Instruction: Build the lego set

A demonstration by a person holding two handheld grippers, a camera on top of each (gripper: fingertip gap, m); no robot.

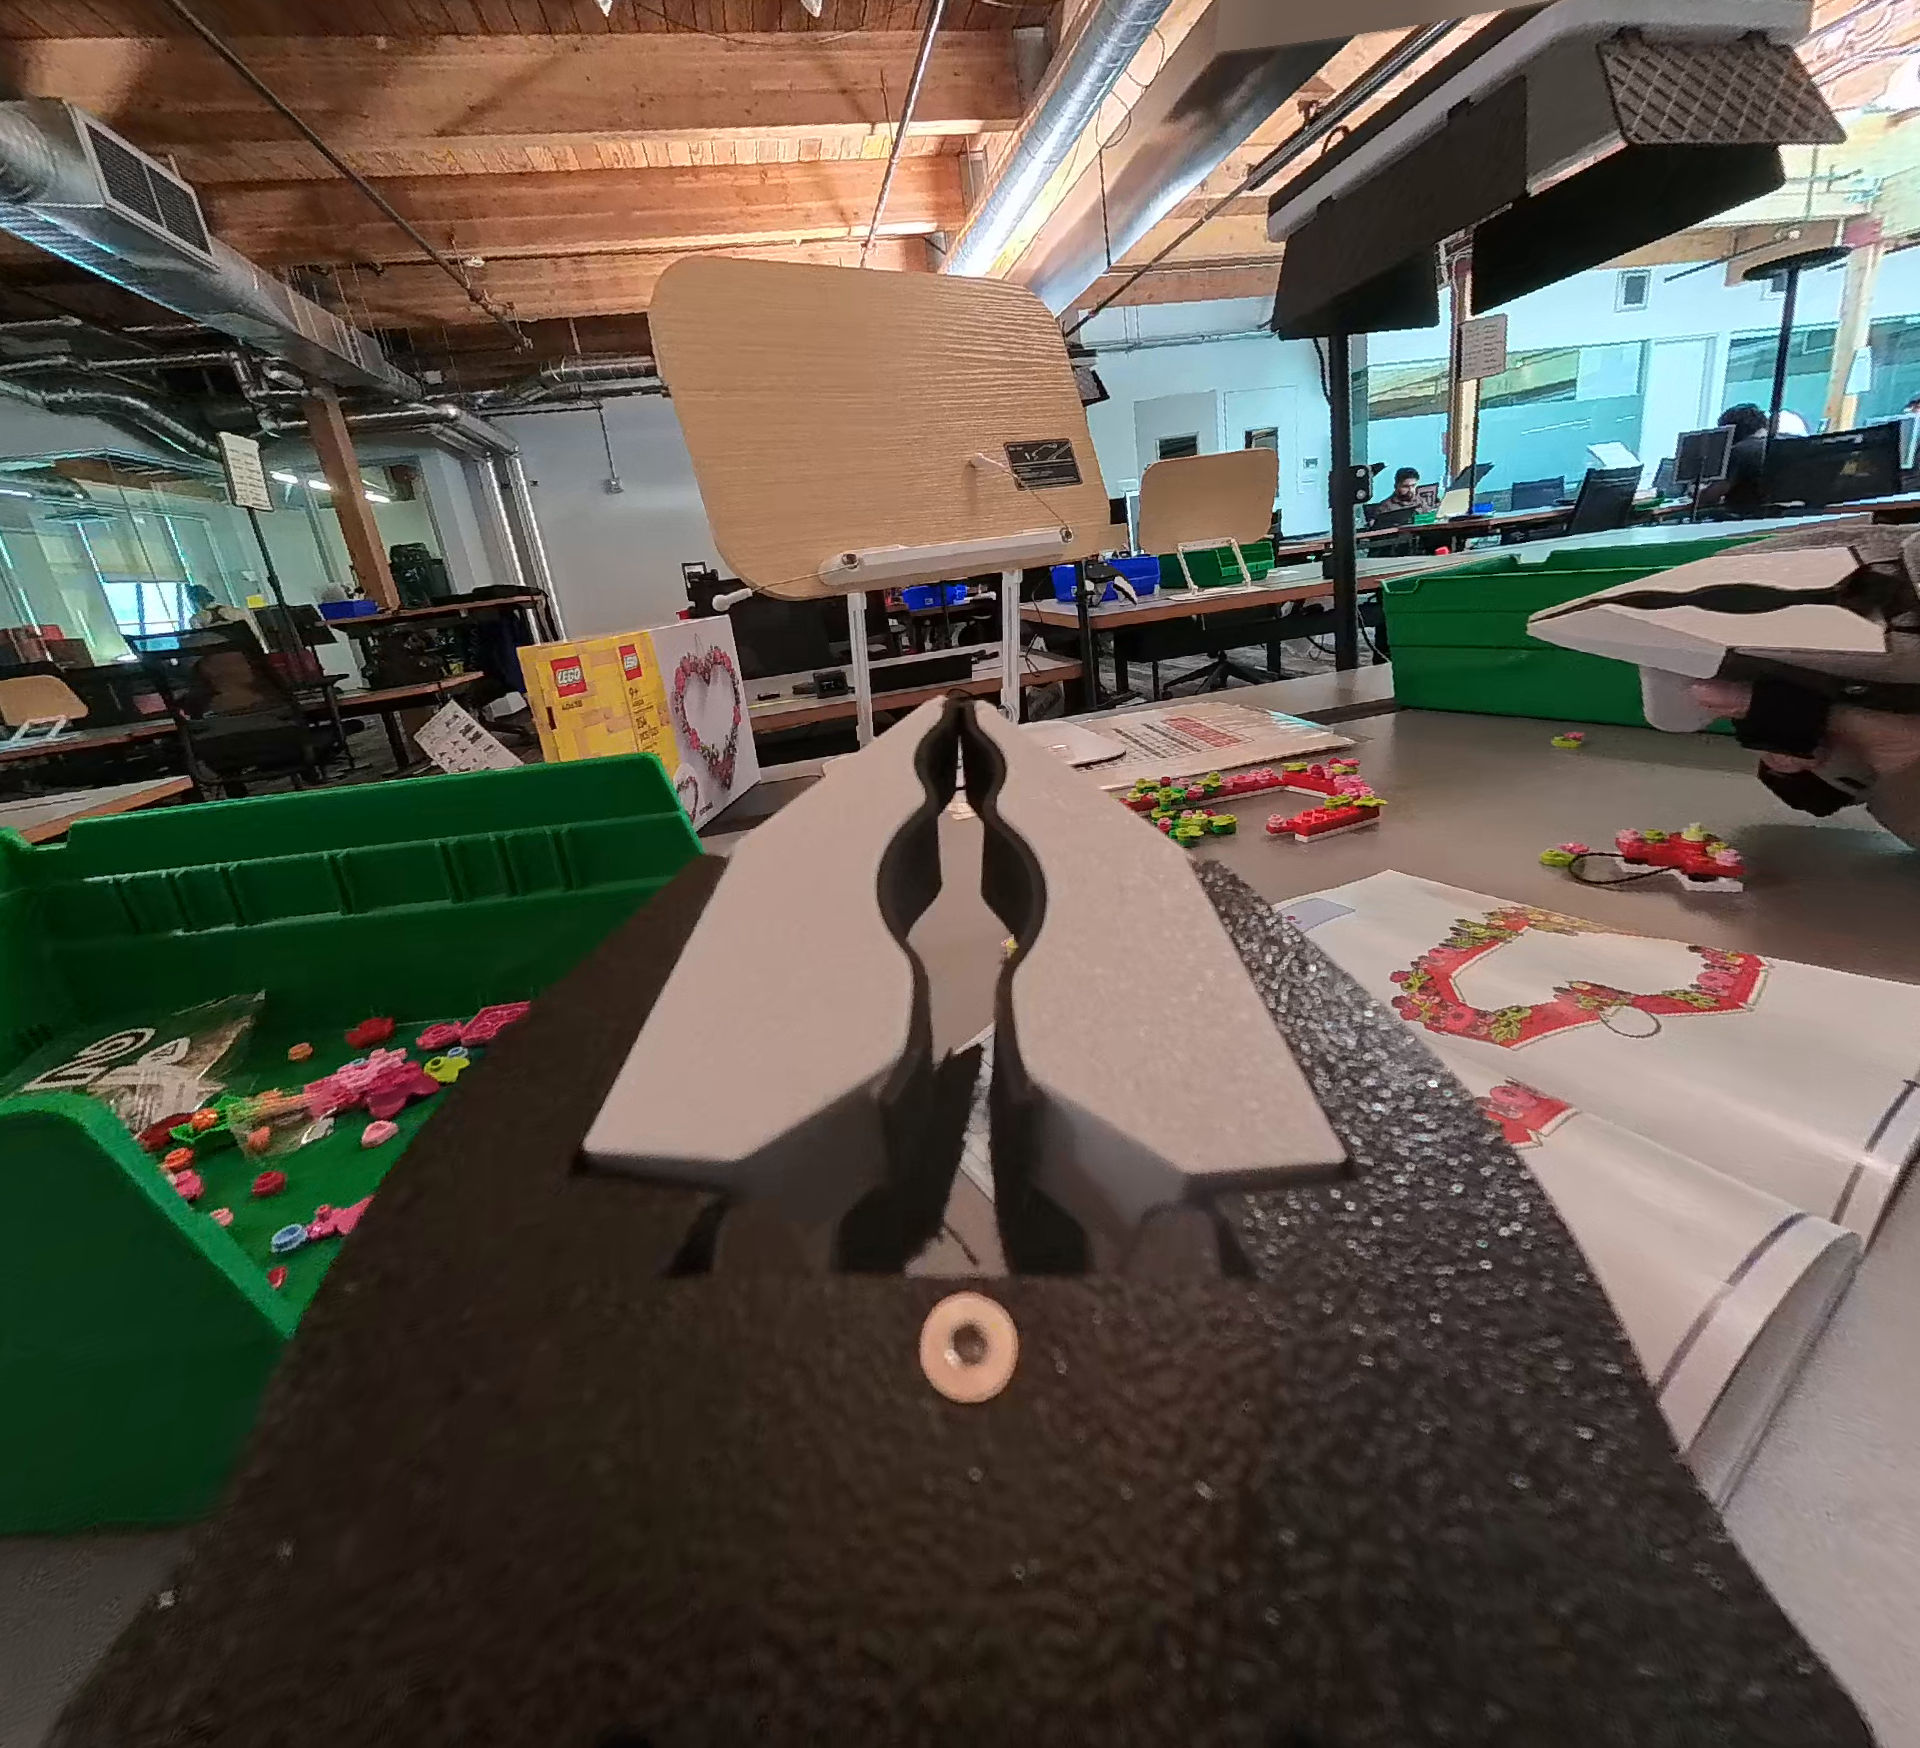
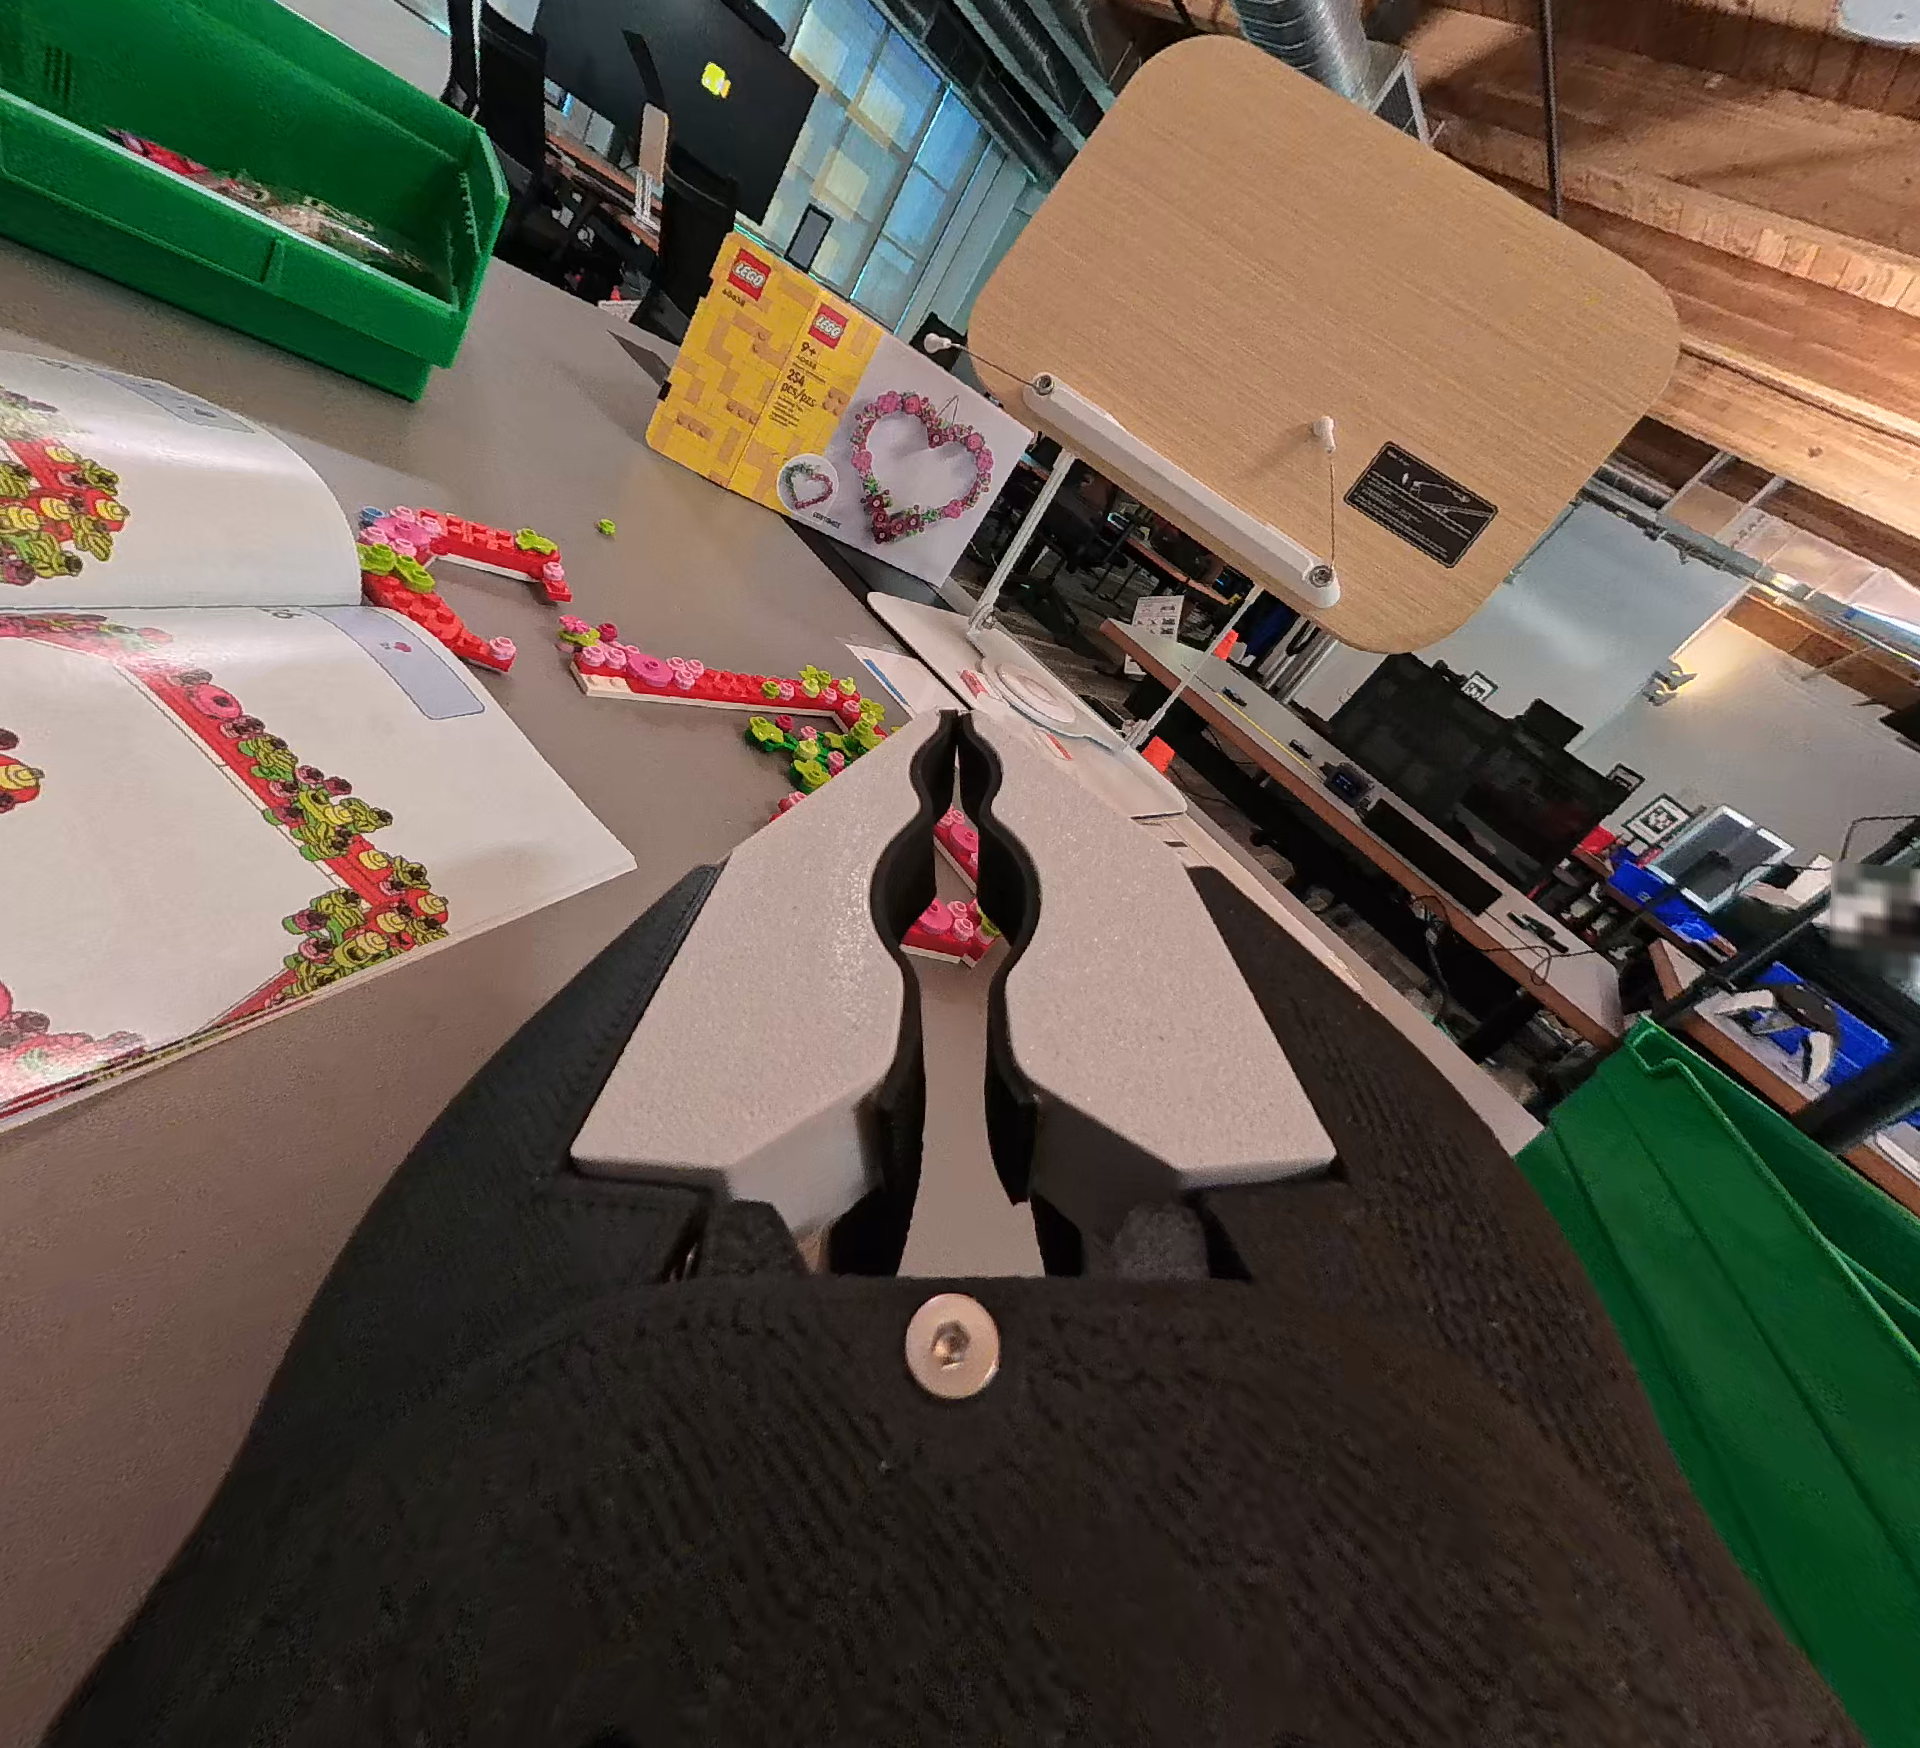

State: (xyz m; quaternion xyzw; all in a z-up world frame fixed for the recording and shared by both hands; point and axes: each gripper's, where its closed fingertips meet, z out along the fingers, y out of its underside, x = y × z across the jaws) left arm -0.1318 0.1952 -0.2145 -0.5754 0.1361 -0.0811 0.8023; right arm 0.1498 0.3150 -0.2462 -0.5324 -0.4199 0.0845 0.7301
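Note:
My left gripper (image 1: 956,711) is shut and empty, held above the table's left side. My right gripper (image 2: 956,724) is shut and empty, and it also shows at the right of the left wrist view (image 1: 1548,626). Partly built red Lego strips with pink and green flowers lie on the grey table: one (image 2: 457,555) beside the booklet, a longer one (image 2: 727,680) just ahead of my right gripper, and a piece (image 2: 951,919) seen through its finger gap. The left wrist view shows the strips (image 1: 1257,789) and a small red piece with a cord (image 1: 1673,857).
An open instruction booklet (image 2: 208,763) (image 1: 1621,1023) lies on the table. A green bin (image 1: 343,877) with loose pieces stands at the left, with other green bins (image 2: 229,140) (image 2: 1714,1283) around. A yellow Lego box (image 2: 821,410) and a wooden book stand (image 2: 1320,327) stand at the back. My right fingertips sit around 30 cm from my left ones.

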